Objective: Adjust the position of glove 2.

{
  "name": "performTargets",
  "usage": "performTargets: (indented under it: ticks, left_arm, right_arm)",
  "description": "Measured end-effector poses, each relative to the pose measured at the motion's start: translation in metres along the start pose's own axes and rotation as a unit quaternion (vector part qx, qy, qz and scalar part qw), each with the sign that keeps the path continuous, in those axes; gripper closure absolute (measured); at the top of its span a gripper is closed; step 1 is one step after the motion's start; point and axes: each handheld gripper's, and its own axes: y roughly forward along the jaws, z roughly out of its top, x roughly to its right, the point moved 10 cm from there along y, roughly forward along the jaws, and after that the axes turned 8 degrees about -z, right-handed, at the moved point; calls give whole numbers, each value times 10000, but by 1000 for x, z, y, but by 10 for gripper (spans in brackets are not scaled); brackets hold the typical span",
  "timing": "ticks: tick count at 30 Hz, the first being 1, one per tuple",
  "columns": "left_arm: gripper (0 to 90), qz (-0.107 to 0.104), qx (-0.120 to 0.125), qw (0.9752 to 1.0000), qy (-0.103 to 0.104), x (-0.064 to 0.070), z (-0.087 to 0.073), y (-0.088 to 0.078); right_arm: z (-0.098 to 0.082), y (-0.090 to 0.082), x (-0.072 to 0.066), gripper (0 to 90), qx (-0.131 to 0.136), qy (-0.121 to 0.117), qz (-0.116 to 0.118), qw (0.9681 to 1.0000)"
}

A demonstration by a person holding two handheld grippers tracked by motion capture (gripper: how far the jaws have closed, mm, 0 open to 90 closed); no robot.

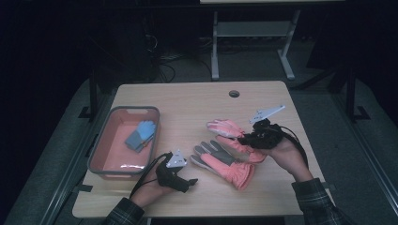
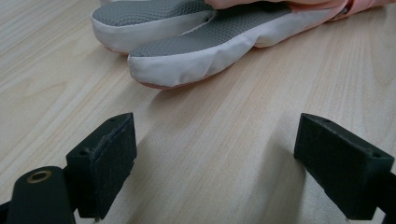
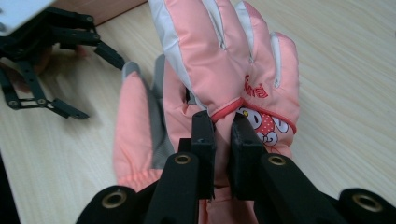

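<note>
Right claw [image 3: 223, 140] pinches pink glove [image 3: 224, 60], hiding its cuff.

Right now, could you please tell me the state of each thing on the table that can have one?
Right gripper: shut on the held pink glove.
Held pink glove: pinched in the jaws, back side up, fingers spread.
Left gripper: open, nothing between its jaws, low over the table.
Second pink glove: lying flat on the table, grey palm up.
Tray: open-topped, holding the blue glove.
Blue glove: lying inside the tray.
</note>
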Motion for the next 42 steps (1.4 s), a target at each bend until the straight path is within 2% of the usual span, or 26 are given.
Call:
performTargets:
  ticks: [14, 25, 30, 35, 38, 42]
  left_arm:
    - [123, -30, -4, 10000, -48, 1, 0, 0]
    - [123, -28, 2, 10000, -55, 1, 0, 0]
    - [123, -30, 7, 10000, -64, 1, 0, 0]
    - [123, -32, 0, 10000, -56, 1, 0, 0]
    - [123, -35, -1, 10000, -60, 1, 0, 0]
    - [122, -1, -29, 10000, -45, 1, 0, 0]
  right_arm:
    - [4, 15, -44, 820, -278, -156, 165, 9994]
    - [-3, 37, -61, 795, -560, -288, 218, 9978]
    - [-7, 44, -68, 736, -686, -346, 290, 9966]
    - [-2, 38, -66, 568, -539, -323, 361, 9974]
    - [2, 31, -65, 521, -414, -280, 419, 9979]
    - [9, 19, -62, 511, -128, -286, 471, 9984]
